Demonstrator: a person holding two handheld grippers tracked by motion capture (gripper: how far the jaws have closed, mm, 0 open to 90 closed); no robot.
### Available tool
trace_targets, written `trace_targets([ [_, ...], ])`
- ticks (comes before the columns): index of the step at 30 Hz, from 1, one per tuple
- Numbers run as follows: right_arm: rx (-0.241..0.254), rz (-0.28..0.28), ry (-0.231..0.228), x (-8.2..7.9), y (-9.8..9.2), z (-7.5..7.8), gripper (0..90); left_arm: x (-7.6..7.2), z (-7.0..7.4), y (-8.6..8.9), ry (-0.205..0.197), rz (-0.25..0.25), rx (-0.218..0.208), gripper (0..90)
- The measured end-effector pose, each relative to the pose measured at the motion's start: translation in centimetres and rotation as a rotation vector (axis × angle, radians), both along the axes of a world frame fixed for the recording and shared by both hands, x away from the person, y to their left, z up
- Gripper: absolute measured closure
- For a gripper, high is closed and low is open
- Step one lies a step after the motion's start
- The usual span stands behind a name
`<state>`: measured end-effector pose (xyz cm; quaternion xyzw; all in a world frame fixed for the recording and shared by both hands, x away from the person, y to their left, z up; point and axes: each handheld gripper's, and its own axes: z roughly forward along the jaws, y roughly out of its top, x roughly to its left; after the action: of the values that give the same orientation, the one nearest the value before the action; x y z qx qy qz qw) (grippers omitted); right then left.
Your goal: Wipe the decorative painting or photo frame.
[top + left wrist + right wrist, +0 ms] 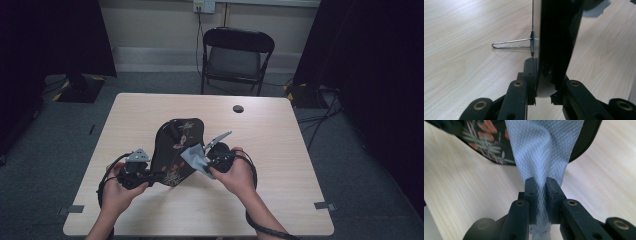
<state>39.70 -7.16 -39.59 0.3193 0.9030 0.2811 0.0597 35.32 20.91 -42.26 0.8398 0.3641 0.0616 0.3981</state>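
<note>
With the black floral plaque clamped upright near the counter's middle by the left fingers and the cloth pinched by the right fingers, hard wiping could tip it.

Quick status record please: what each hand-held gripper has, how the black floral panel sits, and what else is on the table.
left hand-held gripper: shut on the black floral panel's edge
right hand-held gripper: shut on the light blue cloth
black floral panel: propped on the table, wire stand behind it
light blue cloth: bunched, hanging against the panel's face
table: light wood, small dark round spot near far edge
</note>
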Motion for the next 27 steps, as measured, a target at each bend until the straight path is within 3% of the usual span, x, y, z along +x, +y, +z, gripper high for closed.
trace_targets([
  [16, -0.076, -0.008, 0.1, -0.7, 0.1, -6.2, 81.4, 0.0, 0.0, 0.0, 0.001, 0.002, 0.0, 78.6],
  [22, -0.069, -0.006, 0.099, -0.9, -0.2, -6.4, 81.4, 0.0, 0.0, 0.1, -0.002, 0.006, 0.0, 78.6],
  [27, -0.059, -0.01, 0.088, -1.1, -0.9, -5.5, 81.4, 0.0, 0.0, 0.1, 0.001, 0.01, -0.003, 78.6],
])
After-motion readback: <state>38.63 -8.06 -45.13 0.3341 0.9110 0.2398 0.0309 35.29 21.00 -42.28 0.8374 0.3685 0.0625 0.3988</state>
